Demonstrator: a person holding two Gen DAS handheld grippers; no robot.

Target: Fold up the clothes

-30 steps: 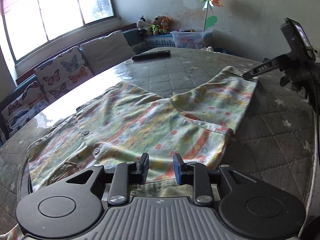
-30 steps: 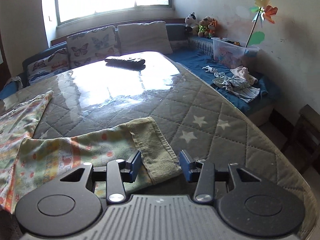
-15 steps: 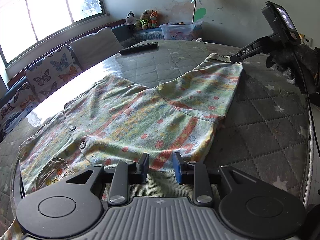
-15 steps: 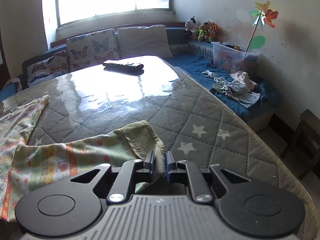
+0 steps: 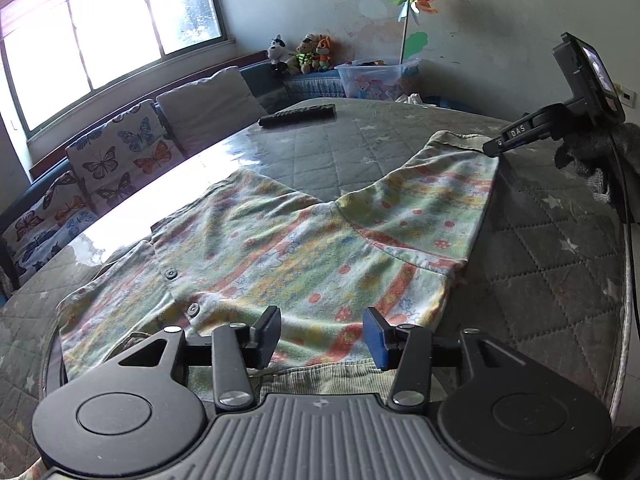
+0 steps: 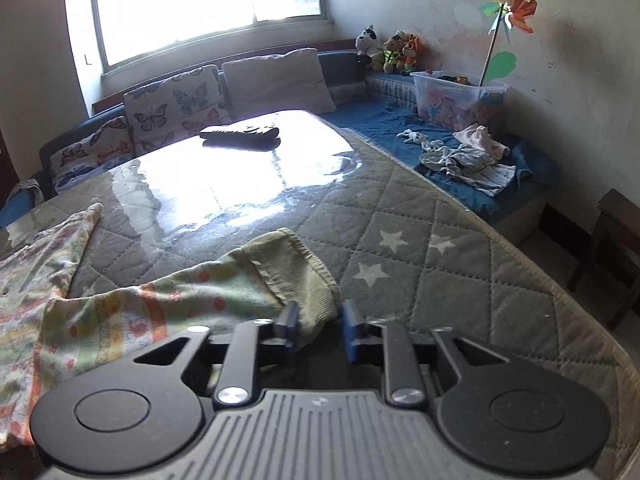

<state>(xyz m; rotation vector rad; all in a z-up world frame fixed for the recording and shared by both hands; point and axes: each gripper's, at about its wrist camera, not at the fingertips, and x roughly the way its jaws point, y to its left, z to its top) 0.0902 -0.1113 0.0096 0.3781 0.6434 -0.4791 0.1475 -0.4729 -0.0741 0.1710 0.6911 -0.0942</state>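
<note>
A child's patterned top point(image 5: 304, 248) with green ribbed cuffs lies spread on the quilted table point(image 5: 540, 264). My left gripper point(image 5: 322, 336) is open, its jaws apart over the near hem with its ribbed band point(image 5: 340, 376). My right gripper point(image 6: 318, 328) has its jaws partly apart around the sleeve's green cuff point(image 6: 304, 272), which bulges between them; it also shows in the left wrist view point(image 5: 494, 148) at the sleeve end. The sleeve point(image 6: 160, 308) runs left from the cuff.
A black remote point(image 6: 240, 133) lies at the table's far side. A bench with butterfly cushions point(image 6: 176, 108), soft toys point(image 6: 392, 54), a plastic box point(image 6: 456, 96) and loose clothes point(image 6: 468, 160) runs behind and to the right. The table edge point(image 6: 560, 292) curves on the right.
My right gripper closed on the cuff half a second ago and its jaws now stand wider apart. My left gripper's jaws have opened wider over the hem.
</note>
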